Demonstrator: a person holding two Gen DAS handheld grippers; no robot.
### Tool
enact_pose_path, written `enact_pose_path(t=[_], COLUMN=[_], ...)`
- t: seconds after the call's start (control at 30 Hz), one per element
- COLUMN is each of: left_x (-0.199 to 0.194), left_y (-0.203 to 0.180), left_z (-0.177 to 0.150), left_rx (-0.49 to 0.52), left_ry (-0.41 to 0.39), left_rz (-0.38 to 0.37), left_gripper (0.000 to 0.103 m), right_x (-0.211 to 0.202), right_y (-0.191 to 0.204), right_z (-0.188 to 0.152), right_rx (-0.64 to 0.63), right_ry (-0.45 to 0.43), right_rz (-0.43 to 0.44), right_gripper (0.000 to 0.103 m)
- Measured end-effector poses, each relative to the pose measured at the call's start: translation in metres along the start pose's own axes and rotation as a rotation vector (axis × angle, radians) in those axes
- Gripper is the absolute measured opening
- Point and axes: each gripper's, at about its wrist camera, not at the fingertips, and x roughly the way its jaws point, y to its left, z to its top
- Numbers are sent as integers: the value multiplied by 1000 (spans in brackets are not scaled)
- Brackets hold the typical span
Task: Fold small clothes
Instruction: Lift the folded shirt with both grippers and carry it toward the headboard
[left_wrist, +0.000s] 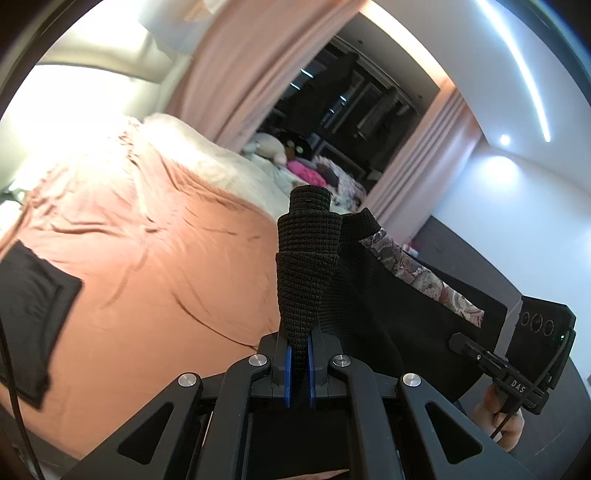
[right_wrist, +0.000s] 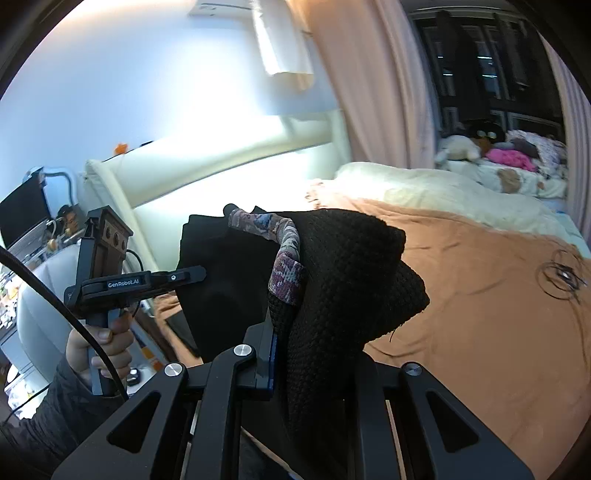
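A small black knit garment with a patterned band hangs in the air between both grippers, above an orange bedsheet. My left gripper is shut on a bunched corner of it, which sticks up between the blue pads. My right gripper is shut on another bunched part of the black knit garment, and the cloth hides its right finger. The patterned band curls beside that grip. The other gripper shows in each view: the right one and the left one.
Another black cloth lies flat on the sheet at the left. A cream blanket and soft toys lie at the bed's far end, with curtains behind. A black hanger-like wire item rests on the sheet.
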Motion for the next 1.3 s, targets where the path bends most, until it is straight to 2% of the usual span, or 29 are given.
enact_pose_path(t=[0.33,0.67,0.8,1.1,1.2,1.3], left_x=[-66,-121,-137,-152,-143,-124], left_y=[88,165,192,243,268,291], left_z=[26,54,67,75,79,81], left_rx=[-24,-46,-36,-68,-76,-105], left_ry=[-74,-143,-168,-165,-155,-142], left_rz=[163,325,412,583,641,665], left_gripper=[6,6,6,6,6,6], right_x=[73,135,165,224,243,270], right_y=[7,37,48,54,45,24], right_z=[18,16,20,15,12,9], right_rx=[-35,-78,-86,-71,-68,-46], right_ry=[30,49,67,141,156,173], right_rz=[130,234,270,358,376,370], right_gripper=[10,10,10,10,10,10])
